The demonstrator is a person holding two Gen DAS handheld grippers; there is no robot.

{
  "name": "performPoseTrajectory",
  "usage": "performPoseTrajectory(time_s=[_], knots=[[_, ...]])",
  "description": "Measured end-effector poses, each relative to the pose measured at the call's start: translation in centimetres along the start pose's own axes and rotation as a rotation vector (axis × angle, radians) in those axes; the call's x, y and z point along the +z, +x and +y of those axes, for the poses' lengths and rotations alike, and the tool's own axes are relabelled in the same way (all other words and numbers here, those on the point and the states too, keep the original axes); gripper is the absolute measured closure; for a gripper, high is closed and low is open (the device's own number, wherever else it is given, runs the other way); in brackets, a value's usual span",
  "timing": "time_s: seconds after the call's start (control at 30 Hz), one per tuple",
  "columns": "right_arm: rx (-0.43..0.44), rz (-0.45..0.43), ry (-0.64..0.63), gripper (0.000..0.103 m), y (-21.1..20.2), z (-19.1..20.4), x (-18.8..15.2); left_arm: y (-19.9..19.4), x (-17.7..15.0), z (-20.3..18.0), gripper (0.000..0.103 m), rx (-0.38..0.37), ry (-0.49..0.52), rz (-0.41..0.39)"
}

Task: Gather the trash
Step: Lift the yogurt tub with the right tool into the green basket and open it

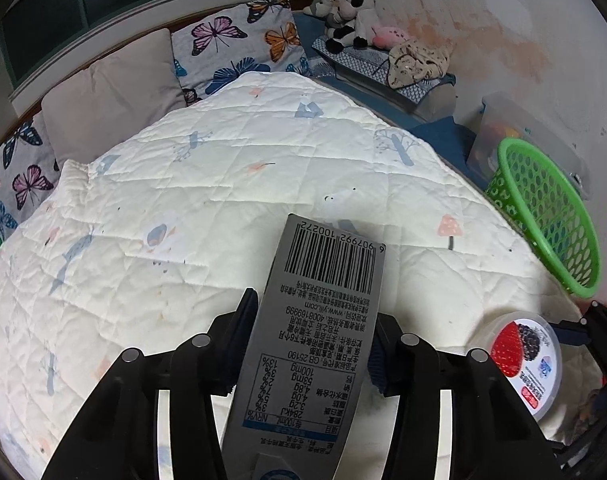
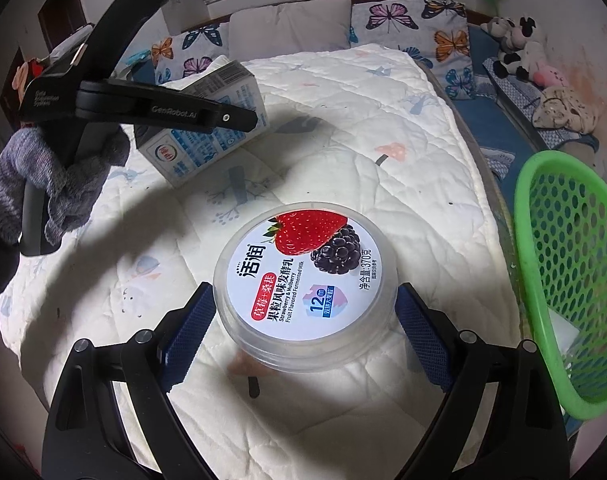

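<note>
My left gripper (image 1: pixel 313 332) is shut on a grey milk carton (image 1: pixel 323 312) with a barcode, held above the white quilt (image 1: pixel 183 200). The carton also shows in the right wrist view (image 2: pixel 219 120), with the left gripper's finger across it. A round yogurt cup (image 2: pixel 305 276) with a strawberry lid sits between the fingers of my right gripper (image 2: pixel 305 300), whose blue pads touch its rim at both sides. The cup also shows in the left wrist view (image 1: pixel 527 360). A green mesh basket (image 2: pixel 563 272) stands at the right; in the left wrist view it (image 1: pixel 543 216) is at the bed's right edge.
Butterfly pillows (image 1: pixel 239 48) and a plain pillow (image 1: pixel 111 96) line the bed's head. Plush toys (image 1: pixel 351 12) and cloth lie on a shelf by the stained wall. A clear plastic box (image 1: pixel 515 128) stands behind the basket.
</note>
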State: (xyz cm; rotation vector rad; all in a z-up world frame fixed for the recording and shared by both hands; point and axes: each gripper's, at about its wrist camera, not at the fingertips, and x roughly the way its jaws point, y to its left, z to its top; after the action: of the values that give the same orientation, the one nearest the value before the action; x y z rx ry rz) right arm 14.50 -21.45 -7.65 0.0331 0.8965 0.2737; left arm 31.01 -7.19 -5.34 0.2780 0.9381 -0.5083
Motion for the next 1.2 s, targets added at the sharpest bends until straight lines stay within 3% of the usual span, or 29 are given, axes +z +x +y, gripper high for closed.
performPoseTrajectory(time_s=[0.3, 0.73, 1.2], knots=[[0.017, -0.013, 0.023, 0.014, -1.2, -0.5, -0.6, -2.3, -2.2, -0.7, 0.056, -0.008, -0.087, -0.029], [-0.001, -0.076, 0.066, 0.014, -4.9, -2.5, -1.6, -5.6, -3.7, -4.7, 0.056, -0.031, -0.117, -0.078], [-0.099, -0.135, 0.179, 0.014, -8.1, -9.2, -2.5, -6.8, -2.8, -9.7, 0.056, -0.083, -0.092, -0.089]])
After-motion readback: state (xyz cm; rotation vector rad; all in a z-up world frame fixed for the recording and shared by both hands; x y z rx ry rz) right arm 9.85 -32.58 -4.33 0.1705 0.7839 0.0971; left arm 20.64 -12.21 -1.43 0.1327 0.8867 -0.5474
